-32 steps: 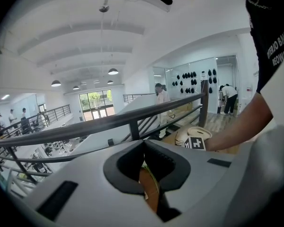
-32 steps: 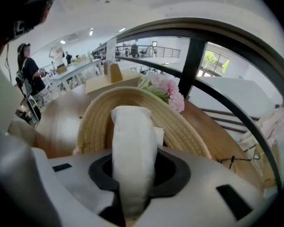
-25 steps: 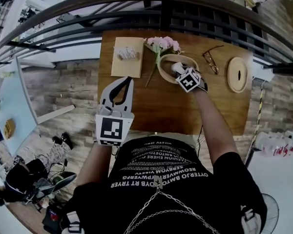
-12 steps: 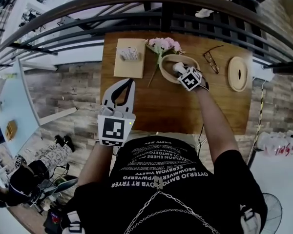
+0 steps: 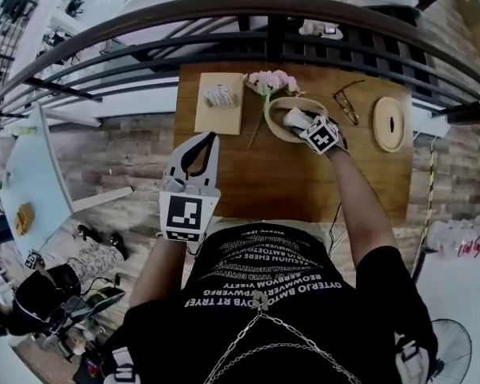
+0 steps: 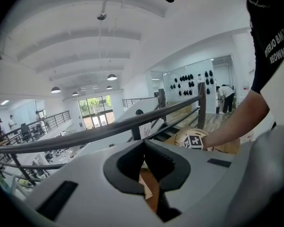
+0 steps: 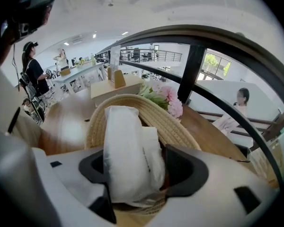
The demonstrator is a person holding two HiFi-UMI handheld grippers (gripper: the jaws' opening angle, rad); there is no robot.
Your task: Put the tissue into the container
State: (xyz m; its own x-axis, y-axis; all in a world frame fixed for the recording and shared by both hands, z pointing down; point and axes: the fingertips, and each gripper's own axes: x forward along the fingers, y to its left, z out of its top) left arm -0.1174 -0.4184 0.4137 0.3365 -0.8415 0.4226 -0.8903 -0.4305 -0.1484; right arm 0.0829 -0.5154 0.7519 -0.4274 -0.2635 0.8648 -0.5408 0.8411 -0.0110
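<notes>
Head view first, biggest stuff down: a dark metal railing (image 5: pixel 224 14) curves past the far edge of a wooden tabletop (image 5: pixel 288 174). The left gripper (image 5: pixel 213 135) hangs over the near left corner of the tabletop. In the left gripper view its jaws meet at the tips, with nothing between them, just bare wood showing through the loop behind them. The right gripper (image 5: pixel 302 121) points steeply down into the woven basket (image 5: pixel 276 106) near the middle of the far edge. Its jaws have just been opening and now stand spread wide. The white tissue pack (image 7: pixel 128 145) stands upright between them, its lower end down inside the basket. I can't tell for sure whether the pads touch it.

Left of the basket lies a flat beige board (image 5: pixel 218 114) with 1 small pale thing on it, too small to name. A round wooden disc with a slot (image 5: pixel 390 122) lies over to the right. Pink flowers (image 5: pixel 272 81) lie just beside the basket's far left rim. A pair of glasses (image 5: pixel 346 102) sits between the basket and the disc.
</notes>
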